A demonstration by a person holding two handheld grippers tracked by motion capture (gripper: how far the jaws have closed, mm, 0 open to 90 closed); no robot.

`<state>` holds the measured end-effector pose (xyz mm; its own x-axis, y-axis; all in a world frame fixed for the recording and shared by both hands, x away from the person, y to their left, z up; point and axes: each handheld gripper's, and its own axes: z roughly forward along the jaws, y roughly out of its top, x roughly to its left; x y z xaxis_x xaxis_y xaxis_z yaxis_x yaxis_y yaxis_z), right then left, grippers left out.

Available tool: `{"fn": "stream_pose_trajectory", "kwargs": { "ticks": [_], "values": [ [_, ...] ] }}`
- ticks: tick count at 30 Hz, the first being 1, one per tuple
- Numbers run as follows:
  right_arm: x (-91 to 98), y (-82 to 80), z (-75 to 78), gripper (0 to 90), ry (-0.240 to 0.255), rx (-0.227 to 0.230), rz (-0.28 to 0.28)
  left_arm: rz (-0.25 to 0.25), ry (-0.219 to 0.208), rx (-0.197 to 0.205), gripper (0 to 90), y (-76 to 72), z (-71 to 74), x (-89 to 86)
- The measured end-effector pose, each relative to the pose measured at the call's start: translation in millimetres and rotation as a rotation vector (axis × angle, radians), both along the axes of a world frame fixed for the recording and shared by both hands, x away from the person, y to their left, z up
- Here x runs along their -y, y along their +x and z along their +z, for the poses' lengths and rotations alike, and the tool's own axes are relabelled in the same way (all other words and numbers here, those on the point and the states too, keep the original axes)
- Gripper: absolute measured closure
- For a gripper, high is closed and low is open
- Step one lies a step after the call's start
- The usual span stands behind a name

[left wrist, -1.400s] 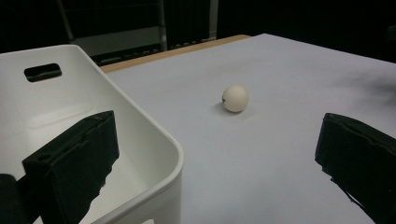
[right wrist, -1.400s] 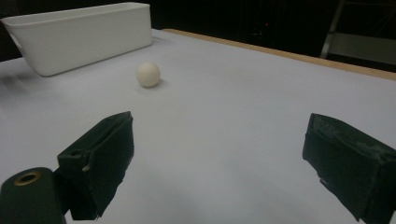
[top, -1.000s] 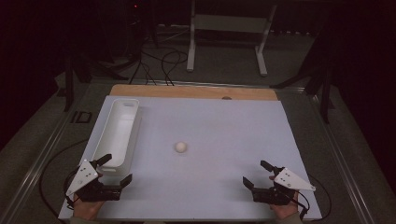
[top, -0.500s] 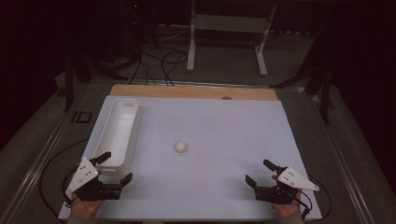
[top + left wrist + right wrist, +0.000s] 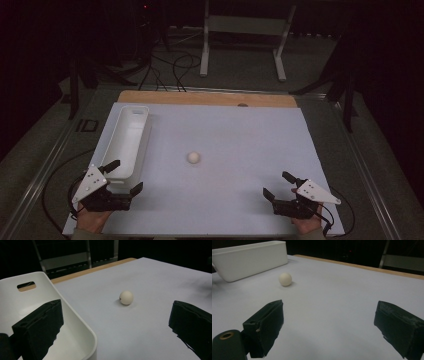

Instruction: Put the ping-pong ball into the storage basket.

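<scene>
Dark room w/ cables and a metal stand (image 5: 243, 40) behind a white table (image 5: 240, 130), wood strip (image 5: 205, 98) along its far edge. Ball (image 5: 194, 157) sits near the table's middle, on its own, clear of both grippers. White bin (image 5: 125, 142) lies lengthwise at the left side. Left gripper (image 5: 124, 176) is at the near-left corner, jaws spread wide, one jaw over the bin's near end. Right gripper (image 5: 278, 185) is at the near-right corner, jaws also spread, nothing between them.
</scene>
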<state>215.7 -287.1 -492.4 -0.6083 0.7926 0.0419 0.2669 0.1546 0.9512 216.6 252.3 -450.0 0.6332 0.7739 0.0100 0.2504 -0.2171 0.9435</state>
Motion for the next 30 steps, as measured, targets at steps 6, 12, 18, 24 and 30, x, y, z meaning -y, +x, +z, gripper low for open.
{"fn": "stream_pose_trajectory", "kwargs": {
  "ticks": [6,12,18,24,30],
  "values": [
    [0.1,0.1,-1.0,8.7,-0.003,-0.003,-0.001,-0.013,-0.005,-0.007,0.0,2.6,3.4,-0.7],
    [-2.1,-0.3,-1.3,8.7,-0.012,-0.008,0.004,-0.022,0.009,-0.020,0.0,5.8,7.3,4.3],
    [-2.5,-0.1,-1.6,8.7,-0.020,-0.011,0.002,-0.033,0.017,-0.032,0.0,11.3,8.8,9.2],
    [-2.7,0.6,-1.8,8.7,-0.022,-0.009,0.001,-0.036,0.024,-0.043,0.0,15.9,9.2,13.2],
    [-2.6,0.8,-1.6,8.7,-0.019,-0.009,0.001,-0.036,0.031,-0.044,0.0,19.0,13.3,17.8]
  ]
}}
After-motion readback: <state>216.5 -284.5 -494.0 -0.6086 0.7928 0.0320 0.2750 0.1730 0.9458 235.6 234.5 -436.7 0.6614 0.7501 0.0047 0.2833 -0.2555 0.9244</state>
